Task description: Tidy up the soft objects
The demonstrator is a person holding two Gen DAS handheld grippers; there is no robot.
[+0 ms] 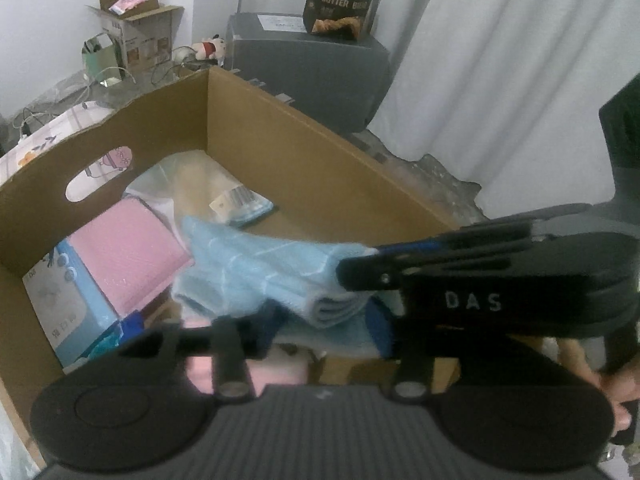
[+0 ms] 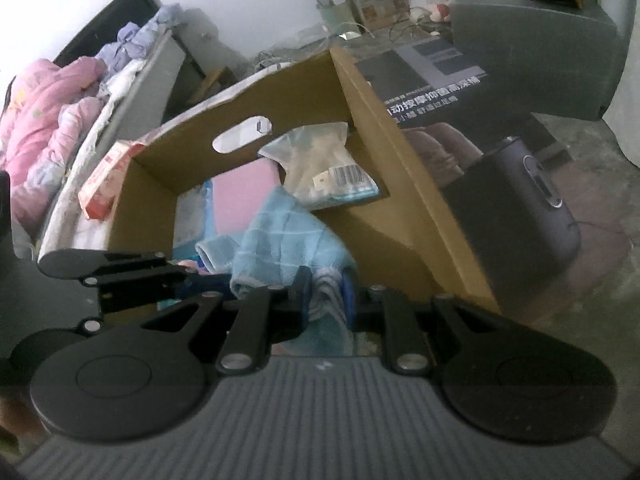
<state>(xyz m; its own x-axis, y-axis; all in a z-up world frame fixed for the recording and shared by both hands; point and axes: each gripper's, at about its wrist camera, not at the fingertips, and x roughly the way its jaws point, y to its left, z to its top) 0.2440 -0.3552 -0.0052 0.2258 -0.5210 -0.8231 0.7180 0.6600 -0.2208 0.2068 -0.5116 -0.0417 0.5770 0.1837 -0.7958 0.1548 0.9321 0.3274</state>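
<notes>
- My right tongs (image 2: 326, 304) are closed on the light blue towel (image 2: 286, 244); a striped fold of it is pinched between the two blue fingers (image 2: 347, 296), and the rest bunches up in front of them.
- In the left wrist view the same towel (image 1: 264, 268) hangs over the open cardboard box (image 1: 280, 136), with the right tongs (image 1: 360, 270) reaching in from the right and gripping its edge.
- My left tongs (image 1: 324, 330) sit low at the near edge of the box with their blue fingers (image 1: 380, 332) spread apart; the towel lies between and just above them (whether they touch it, I cannot tell).
- Inside the box, to the left of the towel, is a flat pink pack (image 1: 128, 252) lying on a pale blue carton (image 1: 68, 312).
- Further back in the box lies a clear plastic packet with a barcode label (image 1: 240, 204); in the right wrist view that packet (image 2: 320, 168) leans against the box's far wall, just below the oval handle hole (image 2: 242, 134).
- A red and white carton (image 2: 106, 180) rests just beside the box's left wall, near the edge of a bed (image 2: 132, 92) heaped with pink bedding (image 2: 44, 120).
- To the right of the box stands a dark rounded tub (image 2: 532, 216) on the floor.
</notes>
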